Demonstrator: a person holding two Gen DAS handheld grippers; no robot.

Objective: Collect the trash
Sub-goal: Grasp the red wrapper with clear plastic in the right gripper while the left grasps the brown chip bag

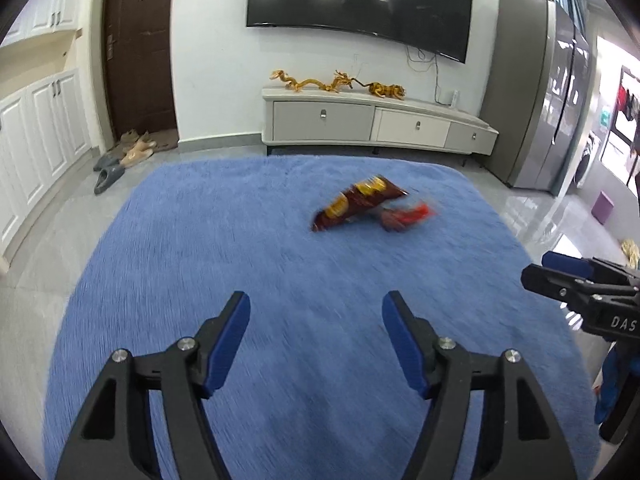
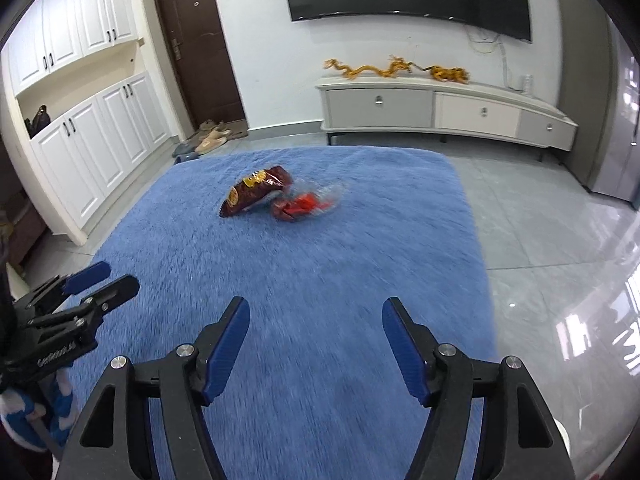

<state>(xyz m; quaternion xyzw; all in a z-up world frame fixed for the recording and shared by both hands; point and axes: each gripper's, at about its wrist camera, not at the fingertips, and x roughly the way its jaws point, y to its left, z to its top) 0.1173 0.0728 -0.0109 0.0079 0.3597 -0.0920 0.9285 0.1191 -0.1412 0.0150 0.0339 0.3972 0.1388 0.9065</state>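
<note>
A dark red crinkled foil snack bag (image 1: 358,204) and a crumpled red-and-clear plastic wrapper (image 1: 406,216) at its four o'clock are lying touching on the shaggy blue rug (image 1: 240,240). The left gripper (image 1: 316,312) and right gripper (image 2: 316,312) are hovering wide apart, gripping nothing.

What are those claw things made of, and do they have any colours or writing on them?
Both look alike. The left gripper and the right gripper are black angular frames with triangular cut-outs and round silver bolts. Each has two tapered fingers faced with blue pads. White lettering is printed on the side of each body, too partial to read. No cables show; blue and white cloth shows by the handles.
</note>
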